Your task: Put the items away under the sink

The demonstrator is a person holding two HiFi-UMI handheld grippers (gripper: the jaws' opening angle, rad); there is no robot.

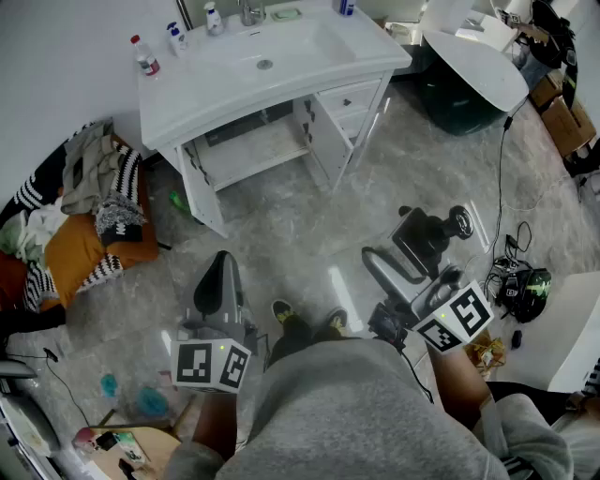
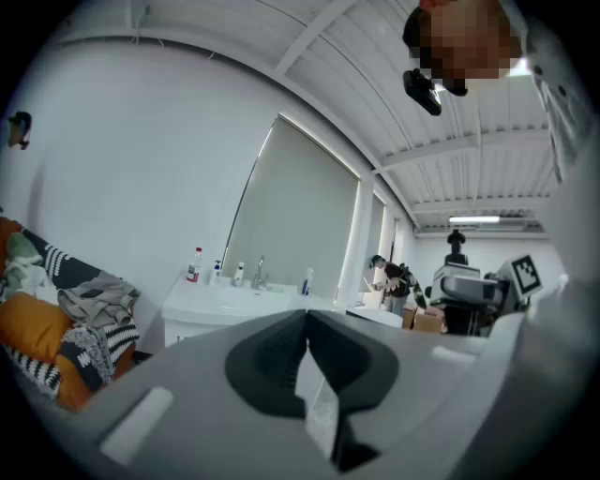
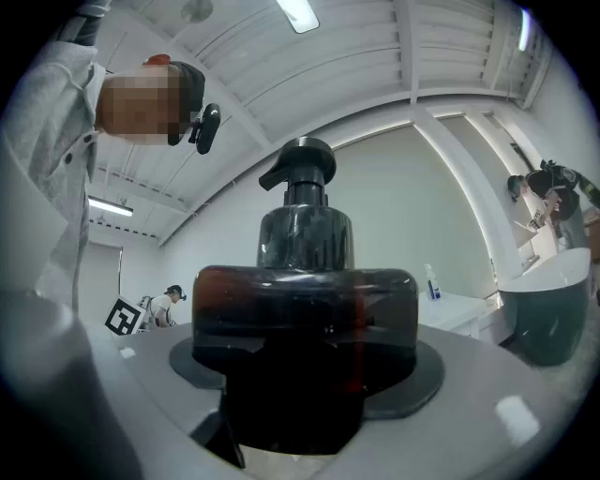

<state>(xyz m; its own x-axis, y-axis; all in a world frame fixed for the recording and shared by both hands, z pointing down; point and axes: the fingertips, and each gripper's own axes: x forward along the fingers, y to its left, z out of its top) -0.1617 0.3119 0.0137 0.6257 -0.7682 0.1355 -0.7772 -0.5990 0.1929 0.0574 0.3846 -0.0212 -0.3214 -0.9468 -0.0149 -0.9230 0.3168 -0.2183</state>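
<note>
My right gripper (image 1: 412, 258) is shut on a dark pump bottle (image 1: 429, 236), held level above the floor; in the right gripper view the bottle (image 3: 305, 300) fills the space between the jaws, pump head up. The left gripper (image 1: 221, 272) hangs at the lower left, shut and empty, its jaws meeting in the left gripper view (image 2: 305, 323). Ahead stands the white sink (image 1: 272, 56) with the cabinet (image 1: 258, 150) under it, doors swung open. On the sink top stand a red-capped bottle (image 1: 144, 56), two small pump bottles (image 1: 176, 37) and a blue bottle (image 1: 345, 6).
A heap of clothes and cushions (image 1: 84, 206) lies left of the cabinet, with a green item (image 1: 178, 200) on the floor beside it. A white tub on a dark base (image 1: 473, 66) stands at the right rear. Cables and a black object (image 1: 525, 291) lie at the right.
</note>
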